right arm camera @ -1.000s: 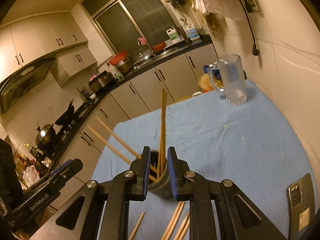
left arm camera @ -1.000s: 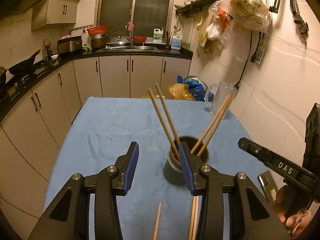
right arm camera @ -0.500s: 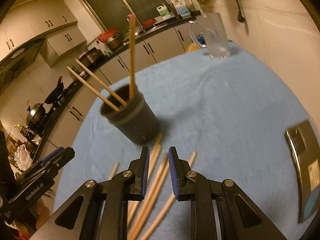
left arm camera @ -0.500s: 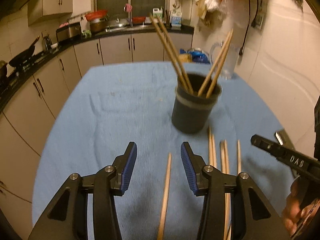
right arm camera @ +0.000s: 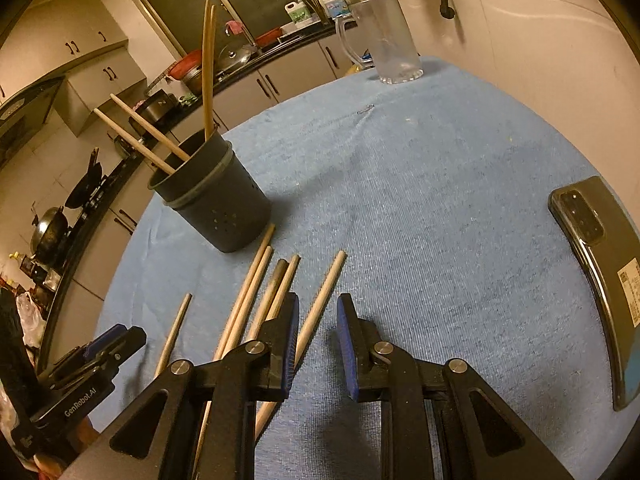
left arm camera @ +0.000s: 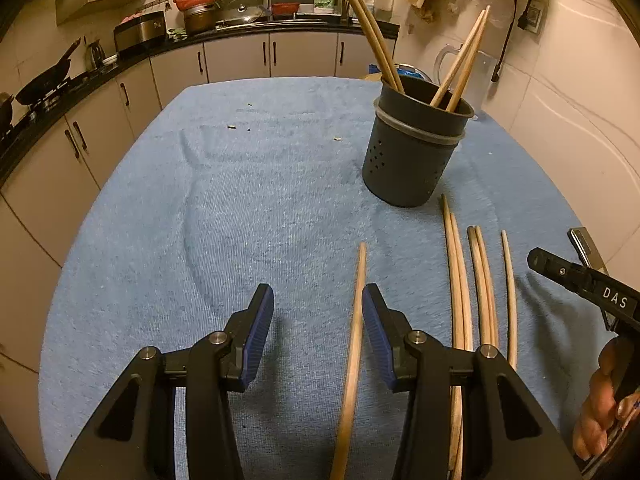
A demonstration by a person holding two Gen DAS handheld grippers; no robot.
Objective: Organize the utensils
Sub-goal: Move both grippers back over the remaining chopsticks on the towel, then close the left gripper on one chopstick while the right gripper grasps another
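A dark perforated utensil holder [left arm camera: 412,160] [right arm camera: 216,208] stands on the blue cloth with several wooden chopsticks leaning in it. Several more chopsticks [left arm camera: 456,280] [right arm camera: 248,300] lie loose on the cloth in front of it. My left gripper [left arm camera: 318,312] is open low over the cloth; one separate chopstick [left arm camera: 356,320] lies between its fingers, close to the right pad, not pinched. My right gripper [right arm camera: 318,328] is open by a narrow gap, and the rightmost chopstick [right arm camera: 324,292] lies on the cloth in that gap, running under the left finger. Each gripper shows in the other's view: right gripper [left arm camera: 580,284], left gripper [right arm camera: 108,344].
A glass mug [right arm camera: 384,40] stands at the table's far edge by the wall. A dark phone [right arm camera: 592,280] lies at the right edge of the cloth [left arm camera: 240,220]. Kitchen cabinets and a counter with pots run along the left and back.
Both grippers have come down from above the holder toward the cloth and tipped downward. The holder now stands ahead of them and the loose chopsticks lie at the fingertips.
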